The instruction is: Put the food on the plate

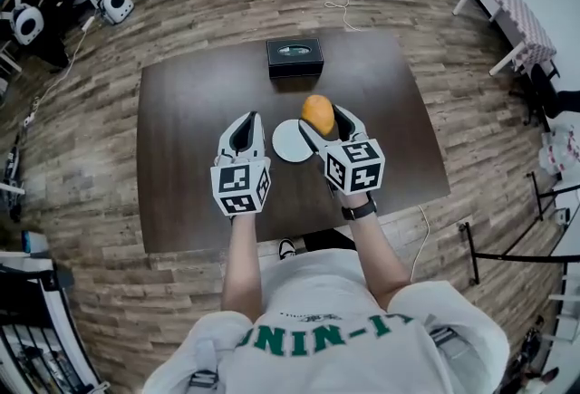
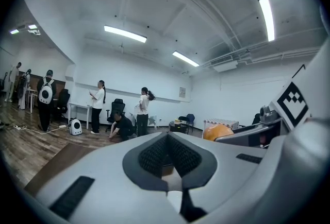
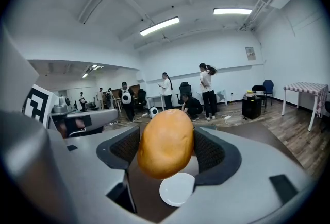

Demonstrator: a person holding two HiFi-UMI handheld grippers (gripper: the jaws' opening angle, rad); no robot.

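Only the head view shows the white plate (image 1: 288,144) whole on the dark table (image 1: 181,166). In the right gripper view the food (image 3: 166,143) covers the plate's upper edge. The right gripper (image 1: 323,120) pinches this orange-brown oval food in the air, over the right rim of the plate. Its long axis stands almost upright, with the top leaning slightly right. The left gripper (image 1: 245,128), just left of the plate, has its jaws a little apart and empty.
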